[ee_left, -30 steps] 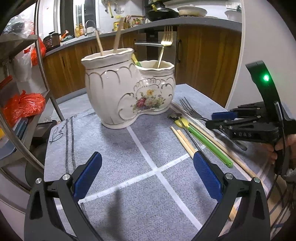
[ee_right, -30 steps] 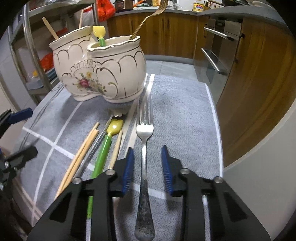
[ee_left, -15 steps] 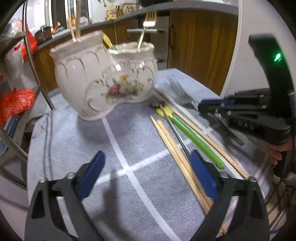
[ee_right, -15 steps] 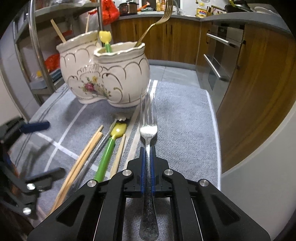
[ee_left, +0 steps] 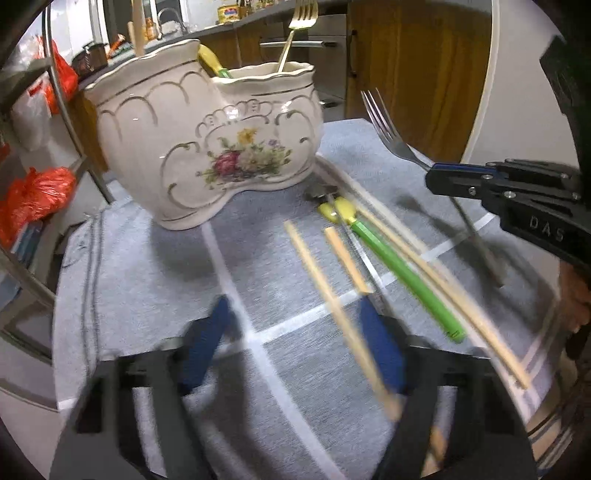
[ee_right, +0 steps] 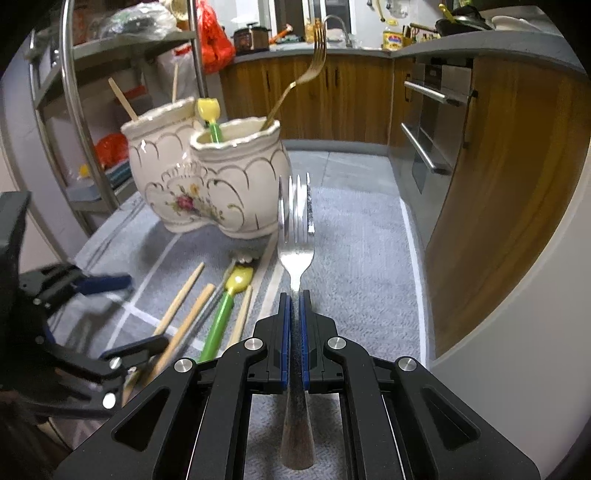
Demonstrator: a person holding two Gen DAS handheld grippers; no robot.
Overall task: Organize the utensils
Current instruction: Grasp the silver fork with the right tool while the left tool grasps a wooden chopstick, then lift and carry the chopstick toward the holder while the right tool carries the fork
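Observation:
My right gripper (ee_right: 294,310) is shut on a silver fork (ee_right: 295,236) and holds it above the grey cloth, tines toward the holder; the fork (ee_left: 388,129) also shows in the left wrist view. The white flowered ceramic holder (ee_left: 207,140) has two compartments; it holds a gold fork (ee_left: 295,29), a yellow-green spoon and wooden sticks. My left gripper (ee_left: 295,350) is open, low over the cloth, with a wooden chopstick (ee_left: 332,295) between its fingers. More chopsticks, a green-handled yellow spoon (ee_left: 399,273) and a thin metal utensil lie to its right.
The grey cloth (ee_left: 147,277) with white lines covers the table. A metal rack with orange bags (ee_left: 33,195) stands at the left. Wooden kitchen cabinets (ee_right: 498,184) and an oven are beyond the table's right edge.
My right gripper closed on the silver fork and lifted it off the cloth. My left gripper moved right and lower toward the chopsticks, its fingers narrowing around one.

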